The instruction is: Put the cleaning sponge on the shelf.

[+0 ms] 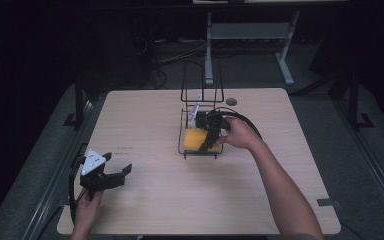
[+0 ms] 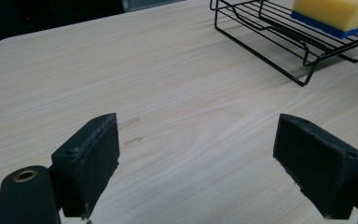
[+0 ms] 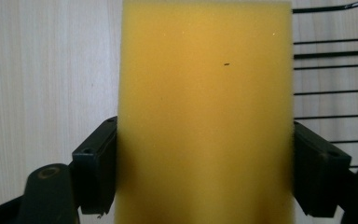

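Left tool (image 1: pixel 111 176) is parked near the front-left corner of the surface (image 1: pixel 145 200), well apart from the work. Jaws stand wide open with nothing between them; in the left gripper view I see bare wood between the pads (image 2: pixel 91 163). It's idle as far as I can judge.

Moving right: wire rack (image 1: pixel 200 132) sits mid-surface, with the yellow sponge (image 1: pixel 195 140) lying in its lower tray. The left gripper view shows the sponge's blue scouring layer on the underside, resting on the rack wires.

Right tool (image 1: pixel 211 142) is down at the sponge from the rack's right side. In the right gripper view the sponge (image 3: pixel 205 116) sits squarely between the jaws, with a pad (image 3: pixel 95 172) flush against each long side. Jaws are about sponge-width apart. I read that as closed on it, though there's no visible squeeze in the foam, so grip force is unclear.

Progress, my judgement: the sponge is in the rack and under the tool's hold. I can't tell from this whether it's being set down or picked up. What's left is either releasing and backing out, or lifting clear of the rack wires.
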`<act>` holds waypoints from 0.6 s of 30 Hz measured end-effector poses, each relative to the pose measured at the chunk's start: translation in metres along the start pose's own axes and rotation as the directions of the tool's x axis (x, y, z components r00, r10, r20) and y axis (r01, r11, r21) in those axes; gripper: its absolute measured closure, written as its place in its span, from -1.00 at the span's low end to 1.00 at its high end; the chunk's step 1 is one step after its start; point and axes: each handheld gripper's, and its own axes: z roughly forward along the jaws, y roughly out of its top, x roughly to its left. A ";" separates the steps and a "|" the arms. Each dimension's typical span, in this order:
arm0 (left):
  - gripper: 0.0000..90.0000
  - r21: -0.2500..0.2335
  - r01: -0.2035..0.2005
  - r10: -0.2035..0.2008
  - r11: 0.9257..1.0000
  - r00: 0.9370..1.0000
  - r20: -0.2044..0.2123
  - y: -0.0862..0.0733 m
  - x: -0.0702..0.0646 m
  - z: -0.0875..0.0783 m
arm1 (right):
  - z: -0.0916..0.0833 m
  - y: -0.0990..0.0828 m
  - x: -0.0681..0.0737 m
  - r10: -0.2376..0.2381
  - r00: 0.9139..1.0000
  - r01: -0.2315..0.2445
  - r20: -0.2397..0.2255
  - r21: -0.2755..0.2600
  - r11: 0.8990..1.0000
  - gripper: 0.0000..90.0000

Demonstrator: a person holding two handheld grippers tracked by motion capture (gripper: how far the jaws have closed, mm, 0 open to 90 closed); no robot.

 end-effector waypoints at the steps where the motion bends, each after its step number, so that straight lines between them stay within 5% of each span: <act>1: -0.69 0.000 -0.001 0.001 1.000 1.000 0.000 0.000 0.000 0.000 | 0.002 0.000 -0.002 0.007 1.000 -0.007 -0.001 0.007 1.000 -0.51; 18: -0.69 -0.002 -0.001 0.001 1.000 1.000 -0.002 0.000 -0.001 -0.001 | 0.003 0.004 -0.016 0.025 1.000 -0.025 0.011 0.001 1.000 -0.51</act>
